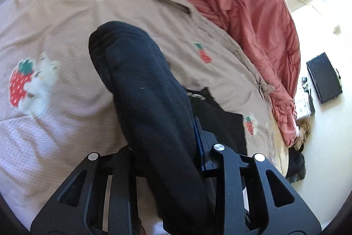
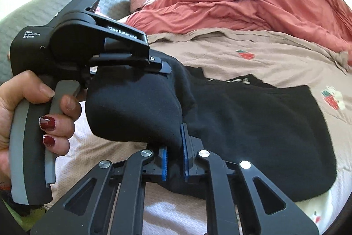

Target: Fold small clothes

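A black garment (image 2: pixel 253 124) with white lettering lies on a beige strawberry-print bedspread (image 2: pixel 253 54). My right gripper (image 2: pixel 175 160) is shut on a near fold of the garment between its blue pads (image 2: pixel 187 153). My left gripper (image 2: pixel 164 71) appears in the right wrist view at the left, held by a hand, shut on a lifted part of the same cloth. In the left wrist view the black garment (image 1: pixel 140 89) hangs raised over my left gripper (image 1: pixel 169 147) and hides most of its fingers; one blue pad (image 1: pixel 198 140) shows.
A crumpled salmon-red duvet (image 2: pixel 242 6) lies along the far side of the bed. A grey pillow (image 2: pixel 44 6) is at the far left. In the left wrist view the bed's edge drops to a pale floor with a black box (image 1: pixel 324 78) at the right.
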Demonstrator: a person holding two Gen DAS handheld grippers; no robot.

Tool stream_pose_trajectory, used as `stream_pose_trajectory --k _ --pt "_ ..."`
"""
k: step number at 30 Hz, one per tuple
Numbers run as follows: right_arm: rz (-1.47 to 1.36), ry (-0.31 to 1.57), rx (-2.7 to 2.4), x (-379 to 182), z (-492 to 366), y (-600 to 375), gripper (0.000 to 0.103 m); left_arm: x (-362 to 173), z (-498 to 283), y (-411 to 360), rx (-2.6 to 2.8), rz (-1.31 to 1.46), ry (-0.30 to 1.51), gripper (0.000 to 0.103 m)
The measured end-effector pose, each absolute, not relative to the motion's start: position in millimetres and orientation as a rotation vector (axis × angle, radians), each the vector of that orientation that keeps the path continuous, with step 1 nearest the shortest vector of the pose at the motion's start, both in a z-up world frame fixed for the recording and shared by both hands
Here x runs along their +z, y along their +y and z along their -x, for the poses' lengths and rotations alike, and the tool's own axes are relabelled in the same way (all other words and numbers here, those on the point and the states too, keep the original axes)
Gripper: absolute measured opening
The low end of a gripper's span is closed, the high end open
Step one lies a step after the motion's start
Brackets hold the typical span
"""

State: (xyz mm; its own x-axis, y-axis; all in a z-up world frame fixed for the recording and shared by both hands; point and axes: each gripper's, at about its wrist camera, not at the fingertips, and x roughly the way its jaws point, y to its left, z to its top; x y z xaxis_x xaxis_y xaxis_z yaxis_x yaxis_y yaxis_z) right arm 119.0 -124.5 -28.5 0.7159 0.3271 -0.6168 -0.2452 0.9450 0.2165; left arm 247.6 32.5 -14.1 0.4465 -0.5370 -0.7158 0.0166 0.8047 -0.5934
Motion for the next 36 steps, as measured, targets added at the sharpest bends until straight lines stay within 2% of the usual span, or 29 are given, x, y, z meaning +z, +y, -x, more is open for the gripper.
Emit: stream_pose_trajectory --k 9,12,14,17,19,24,28,33,35,36 --pt "-0.292 0.719 0.212 -19.9 -100.4 -202.8 0.009 12.3 -245.6 -70.6 -0.408 0.397 1.098 0.021" --pt "-0.337 0.757 0.158 -27.9 -100.5 -224.7 0.009 6.7 -249.3 -111.7 -0.423 0.309 1.121 0.027" --pt "-0.424 0.806 0.123 -41.3 -102.2 -243.1 0.009 -0.5 -250.9 -130.4 -0.434 0.271 1.148 0.036" --pt "-0.594 0.871 0.102 -62.2 -98.6 -266.0 0.009 -3.1 -248.3 -145.8 -0.466 0.269 1.173 0.041" --pt "-0.679 0.903 0.087 -73.4 -95.5 -278.0 0.009 5.8 -241.2 -146.1 -0.492 0.261 1.134 0.045" --pt "-0.778 0.944 0.036 -81.9 -83.6 -294.8 0.009 15.3 -225.5 -115.9 -0.4 0.189 1.06 0.045" --pt "-0.762 0.937 -0.019 -71.9 -79.5 -302.5 0.009 -0.9 -214.3 -91.2 -0.315 0.147 1.08 0.045" --pt "-0.732 0.829 -0.014 -45.1 -81.5 -325.2 0.012 -26.1 -201.4 -70.4 -0.28 0.149 1.112 0.045" --pt "-0.674 0.812 0.029 -35.4 -89.7 -334.0 0.017 -33.0 -198.2 -70.1 -0.294 0.16 1.117 0.045" --pt "-0.649 0.808 0.047 -33.2 -94.9 -336.6 0.026 -35.3 -195.9 -70.5 -0.301 0.16 1.11 0.045"
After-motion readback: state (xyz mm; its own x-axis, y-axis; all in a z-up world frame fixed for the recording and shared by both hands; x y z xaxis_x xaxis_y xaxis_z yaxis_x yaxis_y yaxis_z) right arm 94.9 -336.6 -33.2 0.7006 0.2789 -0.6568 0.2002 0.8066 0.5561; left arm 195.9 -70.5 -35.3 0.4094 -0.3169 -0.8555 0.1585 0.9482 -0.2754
